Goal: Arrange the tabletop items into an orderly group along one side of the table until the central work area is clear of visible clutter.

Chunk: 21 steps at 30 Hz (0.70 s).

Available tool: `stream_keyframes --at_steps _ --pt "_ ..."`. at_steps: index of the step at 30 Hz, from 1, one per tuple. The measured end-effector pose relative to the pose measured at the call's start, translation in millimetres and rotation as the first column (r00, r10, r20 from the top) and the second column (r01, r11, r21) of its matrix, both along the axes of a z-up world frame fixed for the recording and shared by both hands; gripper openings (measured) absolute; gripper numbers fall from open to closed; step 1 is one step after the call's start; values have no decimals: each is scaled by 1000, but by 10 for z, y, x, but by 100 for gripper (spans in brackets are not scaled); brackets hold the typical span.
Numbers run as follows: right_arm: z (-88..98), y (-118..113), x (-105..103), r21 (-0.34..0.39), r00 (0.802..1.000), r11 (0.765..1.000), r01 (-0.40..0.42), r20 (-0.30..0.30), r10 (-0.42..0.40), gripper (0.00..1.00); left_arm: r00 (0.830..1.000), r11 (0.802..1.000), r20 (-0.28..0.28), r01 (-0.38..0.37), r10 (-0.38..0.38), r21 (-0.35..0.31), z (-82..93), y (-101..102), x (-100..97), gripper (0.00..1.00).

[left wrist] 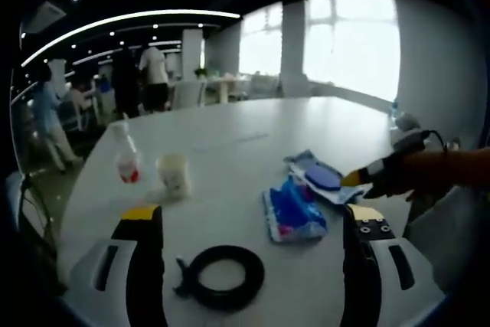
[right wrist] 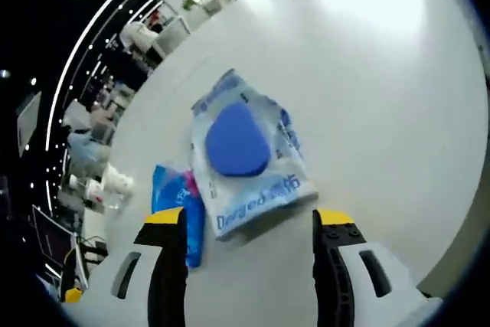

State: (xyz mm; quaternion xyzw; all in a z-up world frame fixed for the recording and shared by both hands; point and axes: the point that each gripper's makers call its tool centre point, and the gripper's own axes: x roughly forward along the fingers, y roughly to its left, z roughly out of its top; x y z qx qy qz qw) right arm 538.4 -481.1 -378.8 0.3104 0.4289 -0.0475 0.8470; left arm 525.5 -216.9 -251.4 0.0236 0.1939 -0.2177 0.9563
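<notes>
My right claw (right wrist: pixel 239 223) stands open, its jaws straddling the near edge of the wipes pack (right wrist: pixel 249 155) at the frame's centre, tilted down at the counter (right wrist: pixel 383 74). The risk I judge: closing here pinches only loose wrapper, so the pack sags or slips, or drags the blue packet (right wrist: pixel 178 206) just beside it. My left claw (left wrist: pixel 253 220) is open too, held level and low above the black ring (left wrist: pixel 224 275) at lower centre; bottle (left wrist: pixel 125 156) and cup (left wrist: pixel 174 174) stand upper left.

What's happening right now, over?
Both grippers open, empty. Right closing on wipes pack. Blue pouch, cup, bottle, black ring still scattered.
</notes>
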Motion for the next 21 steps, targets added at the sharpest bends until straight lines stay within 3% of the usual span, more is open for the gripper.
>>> stream_keyframes --at_steps 5,7,10,11,15,19,21 --pt "-90 -59 -35 -50 999 998 29 -43 -31 65 1000 1000 -3 -6 6 5 -15 22 5 94" --pt "-65 -21 17 -34 999 999 32 -30 -33 62 1000 1000 -3 -3 3 6 -17 18 5 93" --pt "-61 -8 42 -25 996 997 67 -57 -68 60 1000 1000 -7 4 -3 18 -37 4 -6 93" --pt "-72 16 38 -15 995 997 74 -72 -75 58 1000 1000 -8 6 -5 26 -42 2 -8 92" --pt "-129 -23 35 -119 994 992 51 -85 -61 47 1000 999 -2 13 -13 42 -35 -7 -6 91" --pt "-190 -95 48 -177 993 983 53 -97 -71 31 1000 999 -3 16 -16 36 -36 -17 -12 91" --pt "-211 -112 64 -179 992 982 61 -93 -79 26 1000 999 -4 17 -17 40 -38 -19 -12 90"
